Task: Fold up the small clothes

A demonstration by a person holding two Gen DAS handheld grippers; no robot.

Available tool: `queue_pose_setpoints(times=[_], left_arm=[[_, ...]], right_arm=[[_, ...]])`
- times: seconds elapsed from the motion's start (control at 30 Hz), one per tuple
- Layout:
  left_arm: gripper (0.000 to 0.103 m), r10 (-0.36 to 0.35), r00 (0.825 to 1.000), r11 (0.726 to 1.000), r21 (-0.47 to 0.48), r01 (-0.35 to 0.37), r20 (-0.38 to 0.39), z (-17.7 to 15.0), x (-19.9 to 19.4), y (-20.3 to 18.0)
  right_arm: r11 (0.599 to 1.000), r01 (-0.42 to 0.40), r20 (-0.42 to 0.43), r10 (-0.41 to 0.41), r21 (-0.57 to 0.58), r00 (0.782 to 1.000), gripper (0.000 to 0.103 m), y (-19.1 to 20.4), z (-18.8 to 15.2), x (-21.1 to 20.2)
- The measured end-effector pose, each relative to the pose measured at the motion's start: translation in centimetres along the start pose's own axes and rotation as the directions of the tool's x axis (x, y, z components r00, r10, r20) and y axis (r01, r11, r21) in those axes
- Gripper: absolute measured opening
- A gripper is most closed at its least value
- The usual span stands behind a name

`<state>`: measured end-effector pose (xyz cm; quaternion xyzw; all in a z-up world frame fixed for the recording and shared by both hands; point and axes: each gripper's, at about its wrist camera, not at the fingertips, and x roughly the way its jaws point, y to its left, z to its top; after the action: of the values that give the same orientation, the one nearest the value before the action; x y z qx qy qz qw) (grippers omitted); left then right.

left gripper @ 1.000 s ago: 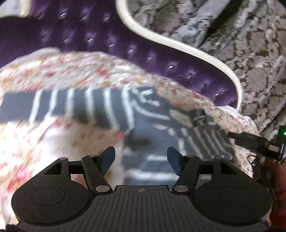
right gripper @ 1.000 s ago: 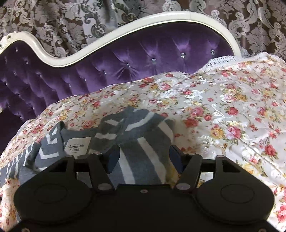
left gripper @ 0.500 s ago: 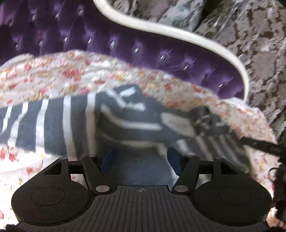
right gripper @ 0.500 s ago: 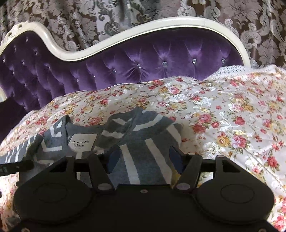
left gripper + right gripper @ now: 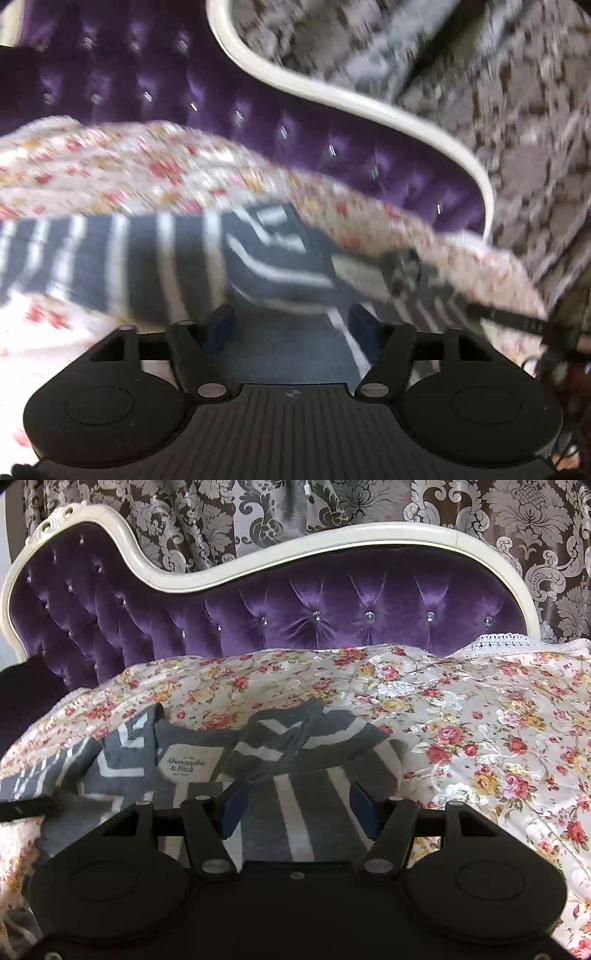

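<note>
Both grippers fill the bottom of their views, black plastic with blue pads. Left gripper (image 5: pixel 291 328) has its jaws spread apart, and they have just been opening; grey knit cloth lies between them and below, and the pads do not press on it. Right gripper (image 5: pixel 297 806) also stands with its jaws apart over a striped panel, its pads clear of the fabric.

Beyond the fingers lies the striped sweater (image 5: pixel 295 753), a soft grey knit with white bands. In the right wrist view it sits at lower centre and lower left, rumpled, its bands running straight near the gripper and meeting in chevrons at the shoulders. A pale neck label (image 5: pixel 186 766) with dark script shows inside the collar, left of centre. In the left wrist view, which is blurred, one sleeve (image 5: pixel 110 258) stretches flat toward the left edge, crossed by upright white bands.

Under the sweater is a floral bedspread (image 5: pixel 480 738), glossy cream cloth strewn with red, pink and yellow roses, with a white lace edge at upper right. Behind it rises a purple velvet headboard (image 5: pixel 332 616), button-tufted with small glinting studs, framed by a curved cream rim carved at its upper left corner. Farthest back hangs a brown-and-silver damask curtain (image 5: pixel 517 524).
</note>
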<state>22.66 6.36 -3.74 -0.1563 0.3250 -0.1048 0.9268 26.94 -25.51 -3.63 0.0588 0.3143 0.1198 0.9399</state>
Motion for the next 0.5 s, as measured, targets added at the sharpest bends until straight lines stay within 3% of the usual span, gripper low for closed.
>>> queue_pose_setpoints(times=[0.07, 0.23, 0.4, 0.5], left_arm=[[0.086, 0.028, 0.999, 0.999, -0.015, -0.028, 0.03, 1.0, -1.3, 1.5], [0.086, 0.141, 0.988, 0.985, -0.113, -0.133, 0.064, 2.5, -3.5, 6.6], [0.088, 0.22, 0.973, 0.94, -0.281, -0.193, 0.069, 2.7, -5.3, 12.2], [0.095, 0.238, 0.969, 0.909, -0.366, -0.201, 0.061, 2.2, -5.9, 14.7]], right_arm=[[1.0, -0.01, 0.008, 0.01, 0.016, 1.0, 0.066, -0.1, 0.1, -0.2], [1.0, -0.015, 0.028, 0.014, 0.027, 0.999, 0.066, -0.1, 0.2, -0.6], [0.998, -0.031, 0.034, 0.029, 0.054, 0.999, 0.066, -0.3, 0.4, -0.6], [0.997, -0.038, 0.034, 0.036, 0.063, 0.999, 0.066, -0.3, 0.4, -0.6]])
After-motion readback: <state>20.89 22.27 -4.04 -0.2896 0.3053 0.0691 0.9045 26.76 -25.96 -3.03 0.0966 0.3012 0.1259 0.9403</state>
